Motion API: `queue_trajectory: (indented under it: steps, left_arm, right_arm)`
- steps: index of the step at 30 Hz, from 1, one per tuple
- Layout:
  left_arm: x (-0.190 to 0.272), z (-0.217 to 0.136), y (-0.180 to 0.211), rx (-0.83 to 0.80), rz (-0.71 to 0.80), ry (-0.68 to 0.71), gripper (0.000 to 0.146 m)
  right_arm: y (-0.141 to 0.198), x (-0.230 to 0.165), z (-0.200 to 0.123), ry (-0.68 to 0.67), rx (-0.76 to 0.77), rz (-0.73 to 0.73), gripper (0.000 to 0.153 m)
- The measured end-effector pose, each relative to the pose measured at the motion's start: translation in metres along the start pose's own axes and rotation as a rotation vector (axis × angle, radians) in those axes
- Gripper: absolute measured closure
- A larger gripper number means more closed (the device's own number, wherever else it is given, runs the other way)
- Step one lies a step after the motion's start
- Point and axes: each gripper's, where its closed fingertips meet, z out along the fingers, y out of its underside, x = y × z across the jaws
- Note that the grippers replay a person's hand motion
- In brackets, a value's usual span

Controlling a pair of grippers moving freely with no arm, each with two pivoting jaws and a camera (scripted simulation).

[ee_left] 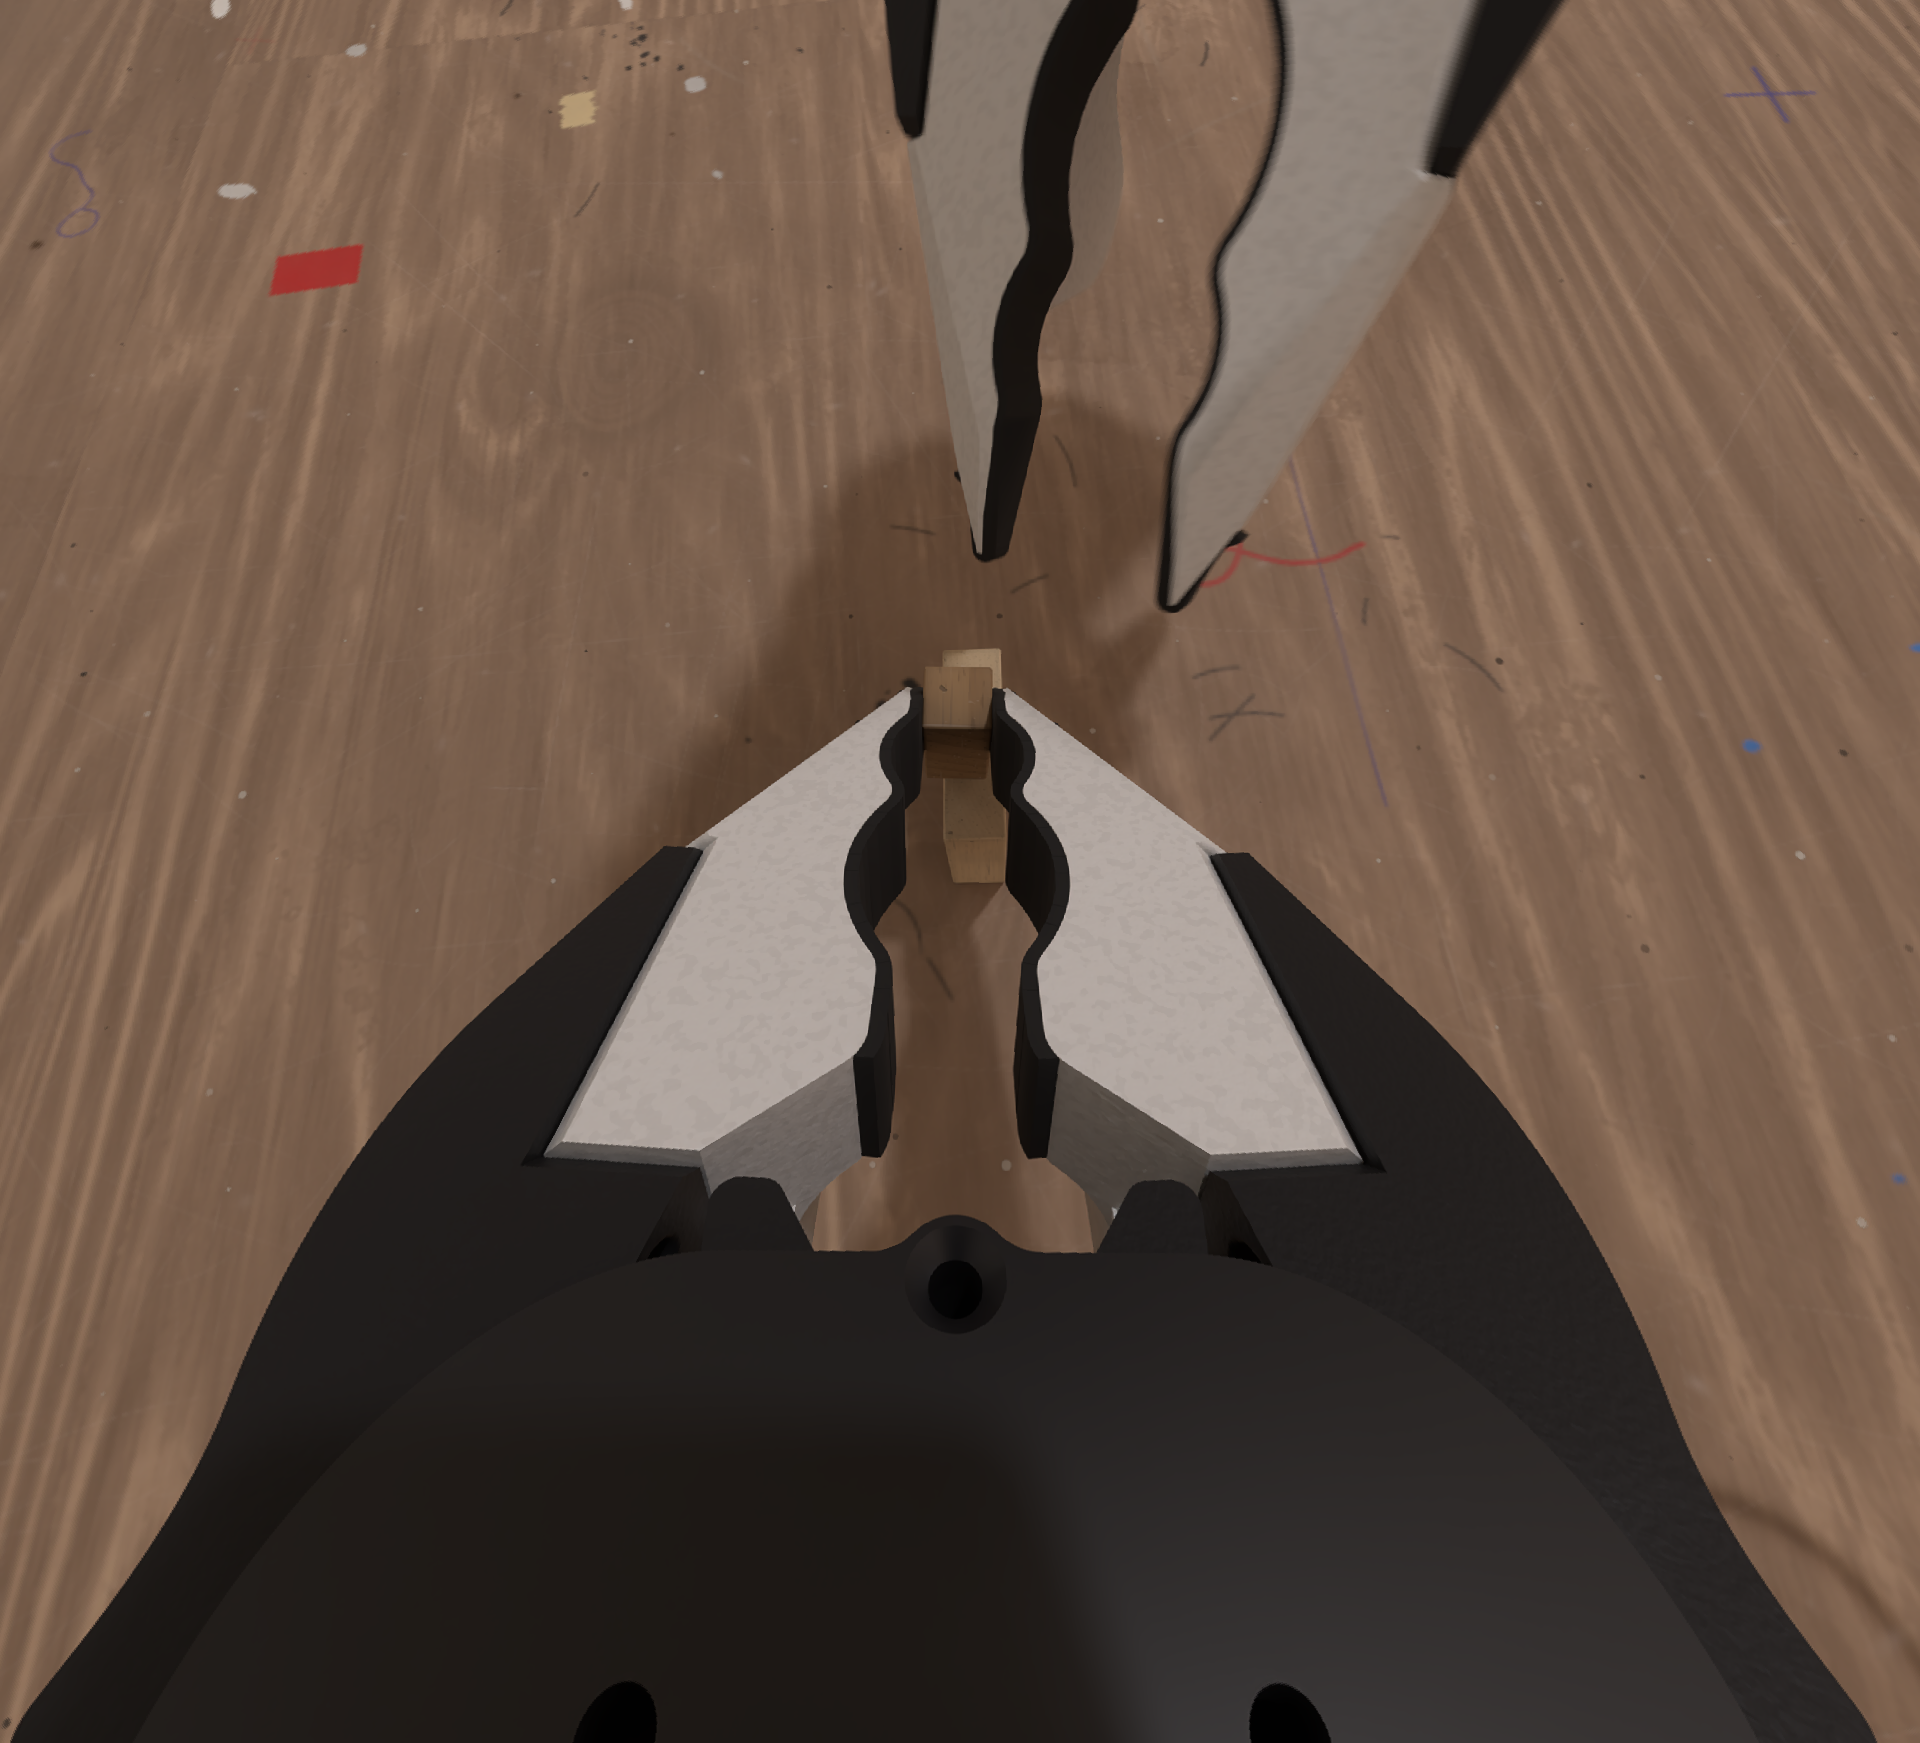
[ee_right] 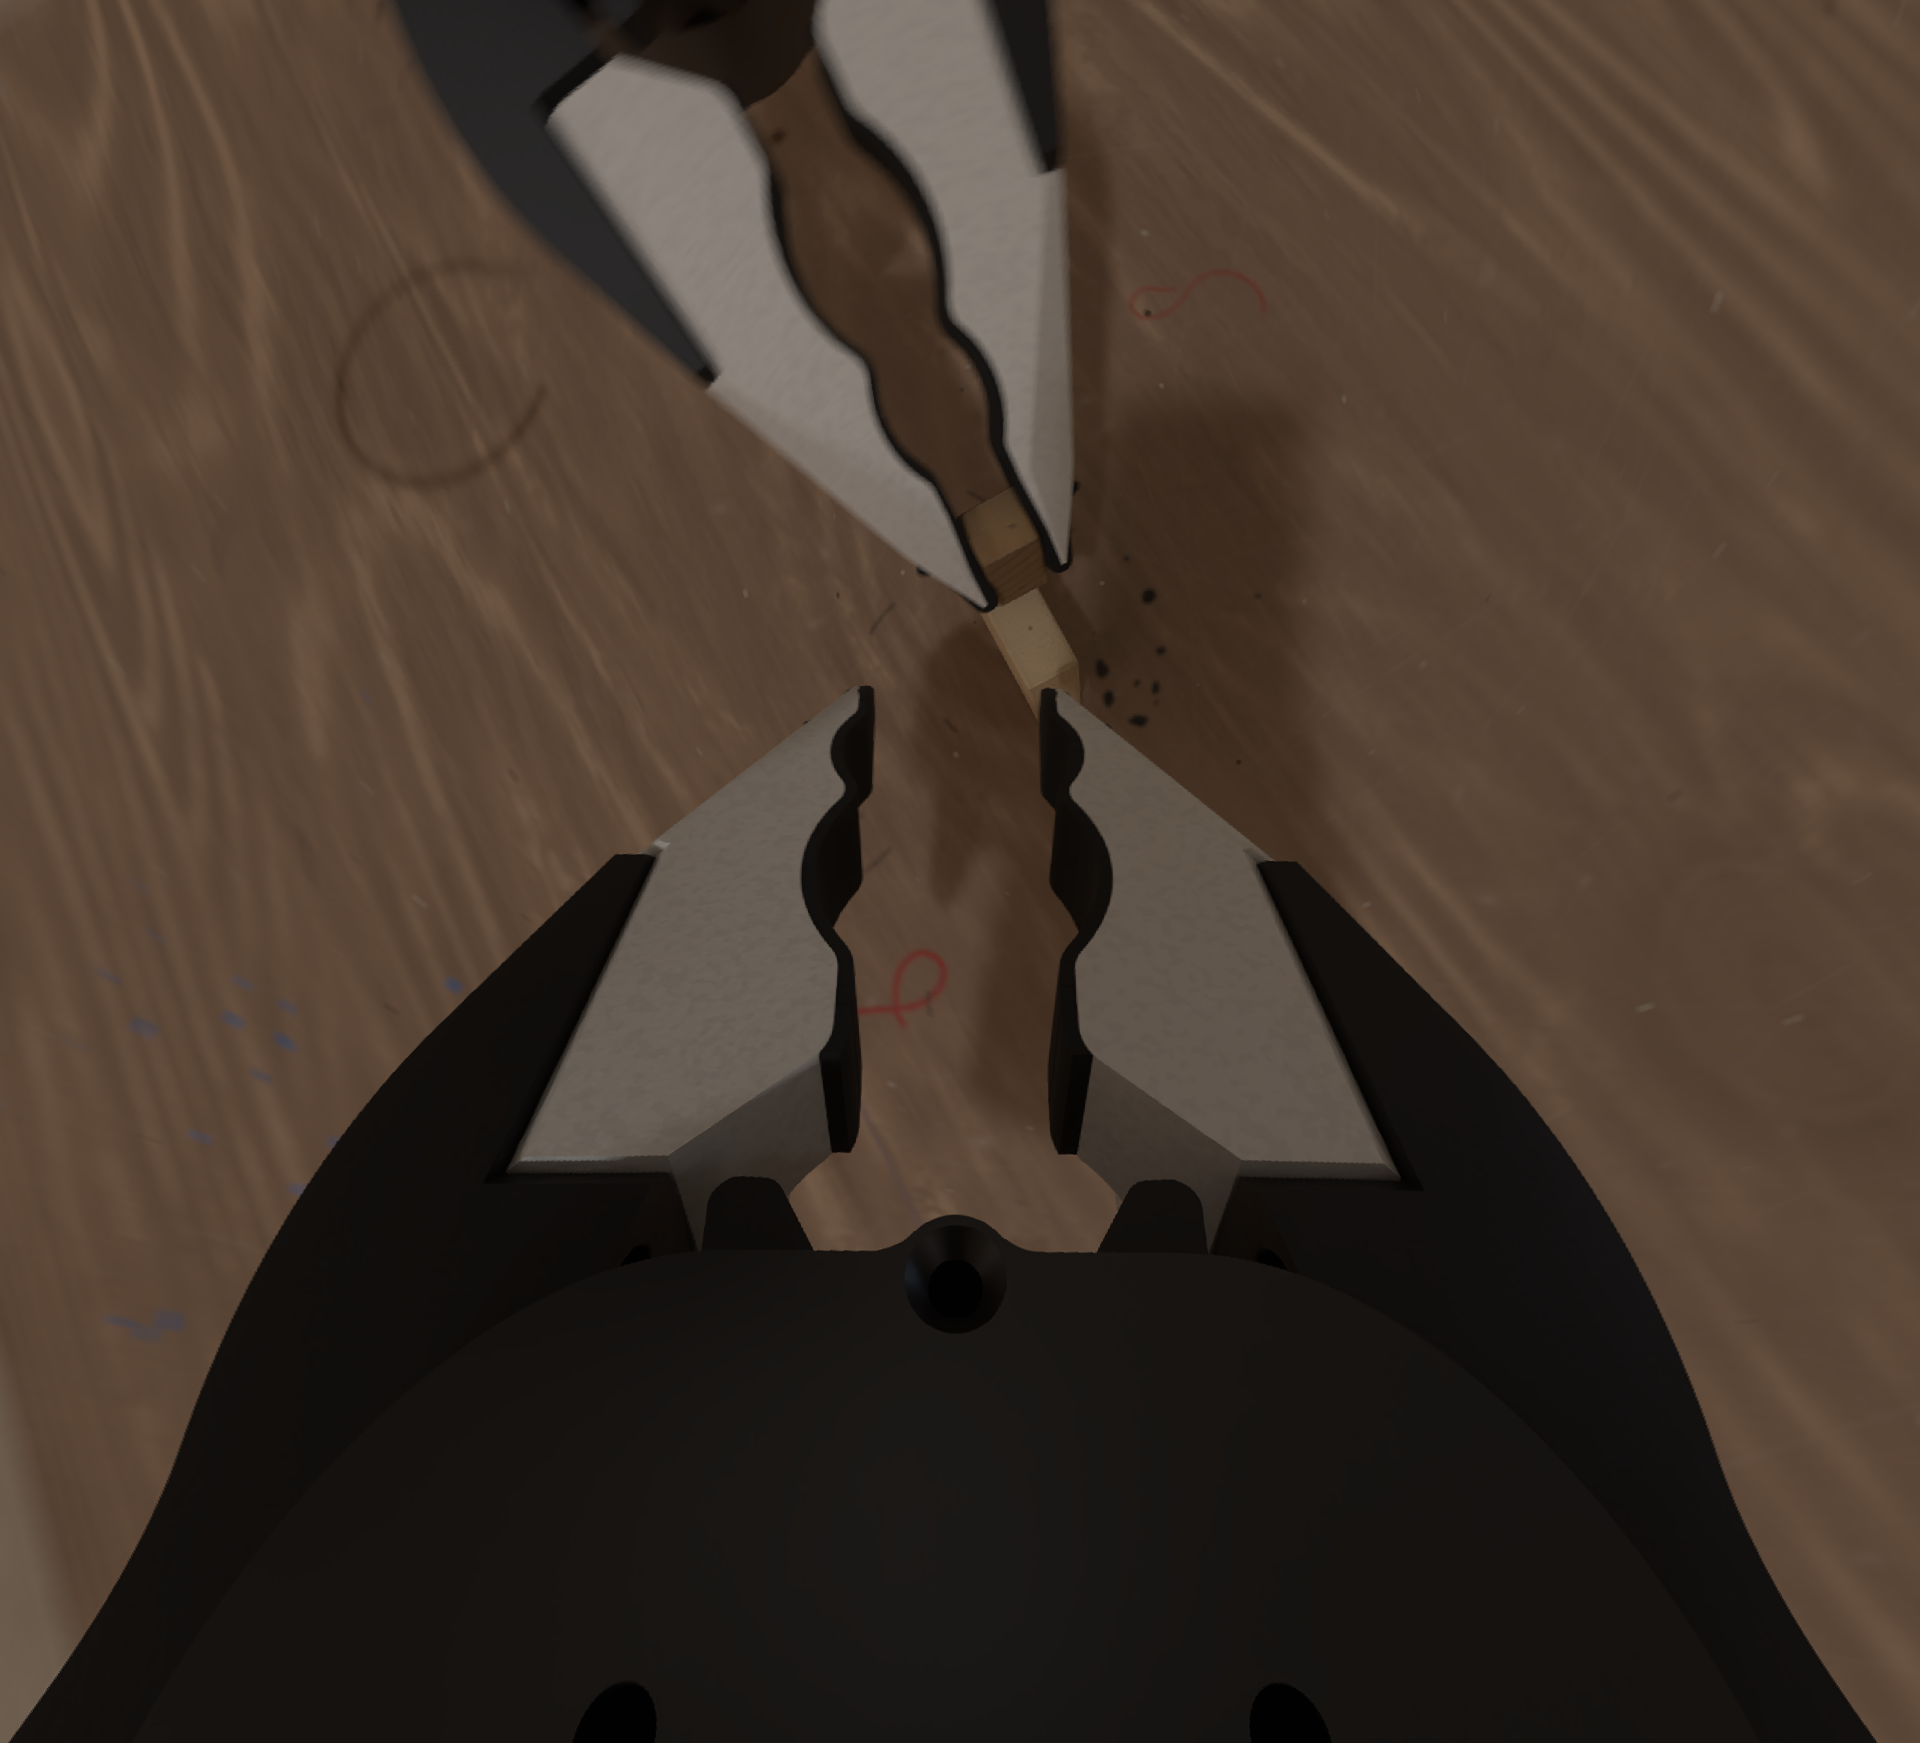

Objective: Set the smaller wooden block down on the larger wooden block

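While left tool (ee_left: pixel 958 706) clamps smaller block (ee_left: pixel 956 701) | right tool (ee_left: pixel 1081 576) spread apart, just beyond | larger block (ee_left: pixel 975 846) beneath

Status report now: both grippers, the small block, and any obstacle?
Left gripper shut on smaller block, over larger block. Right gripper open, empty, facing close. Nothing between the blocks.

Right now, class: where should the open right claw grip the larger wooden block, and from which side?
The right claw should probably take the larger wooden block by its exposed near end, from above, across its narrow width: it lies flat as a slim bar, and the left claw, holding the smaller wooden block, covers its middle.
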Motion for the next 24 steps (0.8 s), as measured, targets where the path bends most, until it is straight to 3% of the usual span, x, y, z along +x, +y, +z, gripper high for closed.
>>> queue_trajectory:
  steps: [3,6,15,24]
  left_arm:
    - [0.002,-0.001,0.0,-0.001,0.018,0.008,0.134]
    - [0.002,0.0,-0.001,0.006,0.018,0.006,0.134]
    - [0.004,0.002,-0.003,-0.002,0.019,0.01,0.134]
    - [0.007,0.005,-0.001,-0.014,0.046,0.003,0.134]
  right_arm:
    - [0.008,-0.002,0.001,0.102,-0.008,-0.182,0.108]
    - [0.008,-0.005,0.008,0.106,0.004,-0.16,0.104]
    - [0.009,0.012,0.004,0.152,0.01,-0.09,0.148]
    - [0.014,0.012,0.006,0.16,-0.038,-0.072,0.152]
